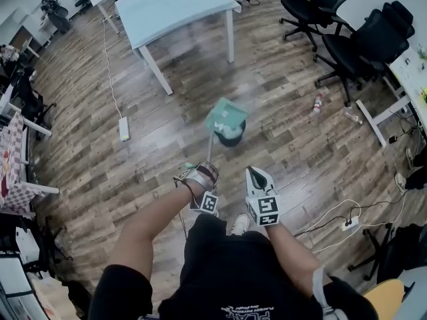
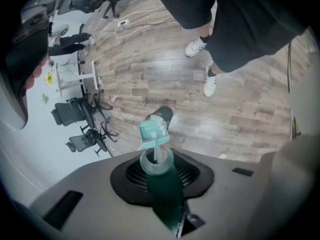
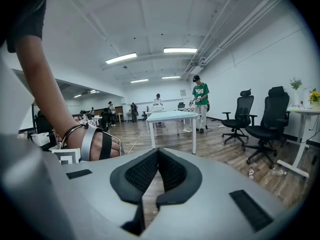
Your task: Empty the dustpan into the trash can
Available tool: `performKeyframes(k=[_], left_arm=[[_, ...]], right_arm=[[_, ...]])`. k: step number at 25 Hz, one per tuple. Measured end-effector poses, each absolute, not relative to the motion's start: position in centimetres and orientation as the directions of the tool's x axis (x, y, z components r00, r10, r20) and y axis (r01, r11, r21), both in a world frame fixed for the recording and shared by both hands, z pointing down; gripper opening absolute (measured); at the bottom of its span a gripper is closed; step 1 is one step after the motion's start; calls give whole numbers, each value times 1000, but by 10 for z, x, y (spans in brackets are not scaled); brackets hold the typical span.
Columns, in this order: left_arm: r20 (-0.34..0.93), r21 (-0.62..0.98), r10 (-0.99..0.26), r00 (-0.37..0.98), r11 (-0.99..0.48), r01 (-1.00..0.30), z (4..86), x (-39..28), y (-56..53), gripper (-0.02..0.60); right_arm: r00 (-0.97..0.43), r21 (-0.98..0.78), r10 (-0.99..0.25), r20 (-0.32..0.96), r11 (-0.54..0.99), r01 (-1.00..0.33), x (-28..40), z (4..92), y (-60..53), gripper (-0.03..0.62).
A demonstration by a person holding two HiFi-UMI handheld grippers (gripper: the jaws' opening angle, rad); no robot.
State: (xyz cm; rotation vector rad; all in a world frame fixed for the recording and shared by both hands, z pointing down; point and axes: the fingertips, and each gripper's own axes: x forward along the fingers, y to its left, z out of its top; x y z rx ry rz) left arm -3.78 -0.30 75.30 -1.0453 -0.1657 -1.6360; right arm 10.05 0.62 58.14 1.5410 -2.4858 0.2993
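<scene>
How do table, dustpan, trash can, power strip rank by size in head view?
1. table
2. dustpan, nearer the camera
3. trash can, partly covered by it, so that pair is unsure
4. power strip

The dustpan (image 1: 225, 115) is pale teal, with a whitish shaft and a darker green grip. The trash can (image 1: 235, 142) is black, with something pale grey-white inside. The floor (image 1: 280, 105) is brown wood planking, streaked light and dark. The left gripper (image 2: 156, 160) and the right gripper (image 3: 157, 153) both have grey shells, and their fingers (image 3: 142, 174) carry black ribbed pads. Each marker cube (image 1: 264, 210) shows black squares on white. The far surface (image 1: 175, 5) has a pale blue top on white legs. The office chairs (image 1: 363, 42) on the right are black. The power strip (image 1: 124, 129) is white, as are the shoes (image 2: 210, 81). The person's shirt (image 1: 233, 272) is black. At the left edge, a cloth (image 1: 10, 159) is checked red and white.
</scene>
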Motion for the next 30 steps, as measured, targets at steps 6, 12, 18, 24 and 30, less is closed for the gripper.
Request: performKeyframes(k=[6, 12, 18, 24, 30], left_arm=[[673, -290, -740, 25, -233, 928, 766, -34, 3, 101], [658, -122, -751, -53, -176, 977, 752, -34, 7, 114], [642, 7, -762, -87, -108, 994, 742, -27, 10, 121], [640, 91, -757, -130, -94, 991, 742, -23, 12, 133], [640, 117, -755, -144, -89, 989, 745, -25, 14, 135]], right_arm=[[-434, -65, -859, 273, 434, -899, 101, 580, 16, 23], [-441, -73, -856, 271, 439, -896, 96, 584, 23, 24], [-445, -80, -855, 267, 441, -894, 95, 583, 26, 23], [-431, -85, -864, 261, 424, -902, 102, 582, 25, 23], [-420, -92, -869, 261, 410, -907, 110, 584, 28, 23]])
